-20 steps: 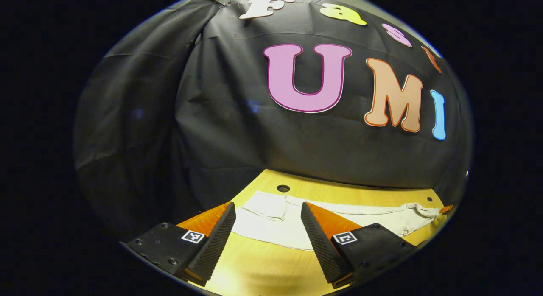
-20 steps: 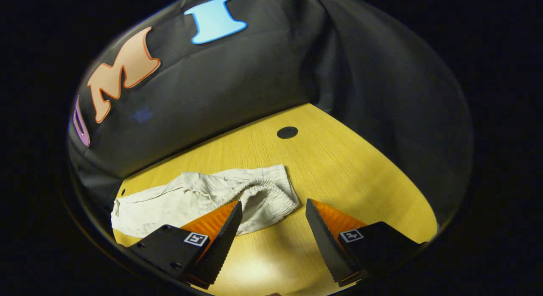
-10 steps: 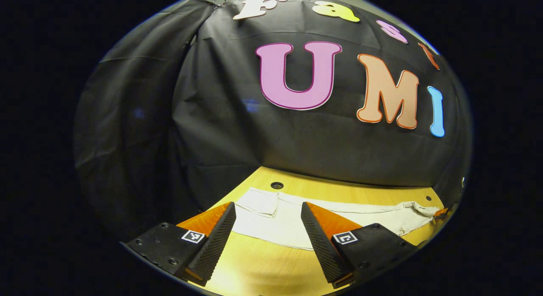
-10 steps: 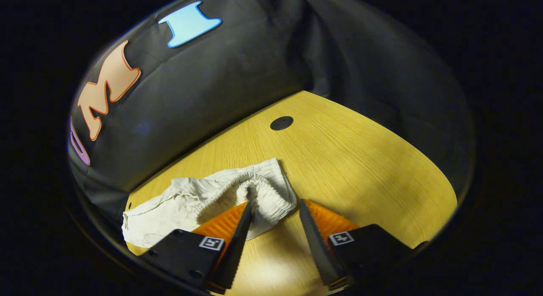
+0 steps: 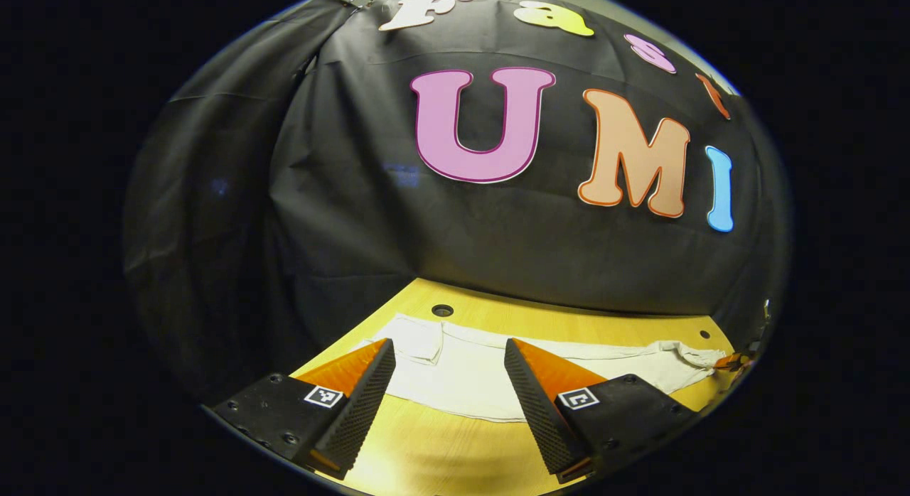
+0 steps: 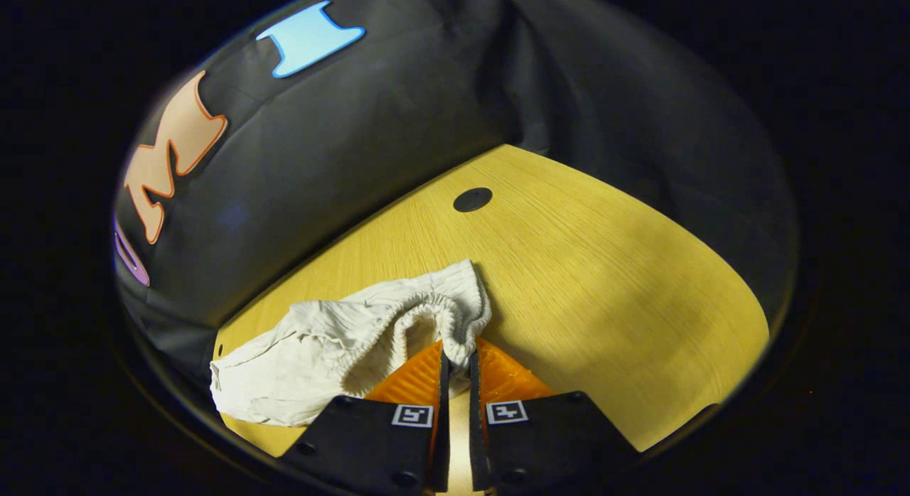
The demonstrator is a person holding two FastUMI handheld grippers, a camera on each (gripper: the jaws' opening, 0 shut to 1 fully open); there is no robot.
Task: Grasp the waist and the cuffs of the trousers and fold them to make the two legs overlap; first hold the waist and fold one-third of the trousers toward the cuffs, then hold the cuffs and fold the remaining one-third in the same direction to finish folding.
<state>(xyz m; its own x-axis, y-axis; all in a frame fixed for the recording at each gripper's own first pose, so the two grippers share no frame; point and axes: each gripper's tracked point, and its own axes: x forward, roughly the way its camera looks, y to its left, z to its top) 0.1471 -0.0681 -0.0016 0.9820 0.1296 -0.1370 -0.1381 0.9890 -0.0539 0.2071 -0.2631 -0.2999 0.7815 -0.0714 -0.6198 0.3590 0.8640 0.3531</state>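
Step in hand, by my read: first grasp, waist and cuffs, before the legs get laid over each other. Right gripper [image 6: 455, 361] has its fingers nearly together, pinching the elastic waist [image 6: 444, 318] of the trousers [image 6: 320, 354] right at the tips; rest of the cloth bunches off to its left on the table [image 6: 604, 268]. Left gripper [image 5: 448, 382] hangs w/ fingers wide apart, nothing between them; the cuff end [image 5: 419, 340] lies flat just ahead of its tips (not touching, as far as I can tell). Next move prob. calls for the left to drop onto the cuffs & close. No containers here.
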